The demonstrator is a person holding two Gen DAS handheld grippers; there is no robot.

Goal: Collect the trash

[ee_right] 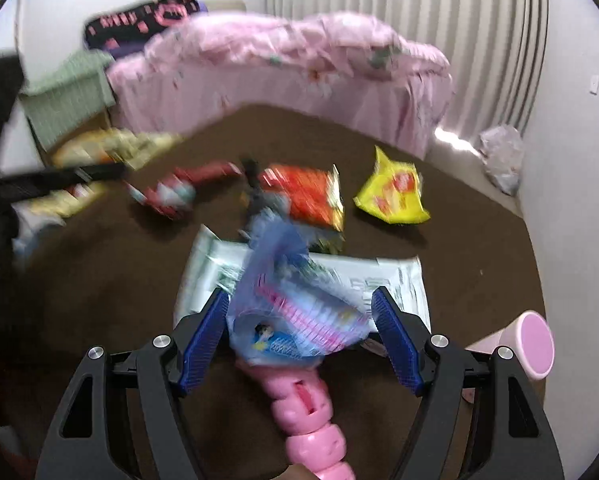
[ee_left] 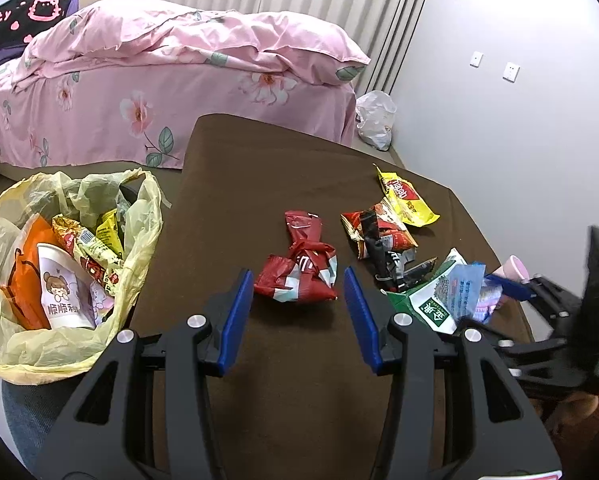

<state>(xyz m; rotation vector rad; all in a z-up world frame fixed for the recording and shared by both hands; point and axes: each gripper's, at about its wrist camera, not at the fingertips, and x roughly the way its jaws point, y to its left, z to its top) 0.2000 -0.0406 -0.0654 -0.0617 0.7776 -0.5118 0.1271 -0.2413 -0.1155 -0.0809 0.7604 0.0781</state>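
Right gripper [ee_right: 299,332] fingers wide apart around blue-pink toy wrapper [ee_right: 295,320] near counter's [ee_left: 259,168] near right corner, not pressing. Likely light, crinkly, slippery; pinch mid-body. Left gripper [ee_left: 297,304] fingers apart, empty, facing red wrapper [ee_left: 299,272] mid-counter.

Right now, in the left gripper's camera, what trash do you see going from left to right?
Yellow trash bag → red wrapper → red-and-black snack packet → yellow snack packet → pink cup.
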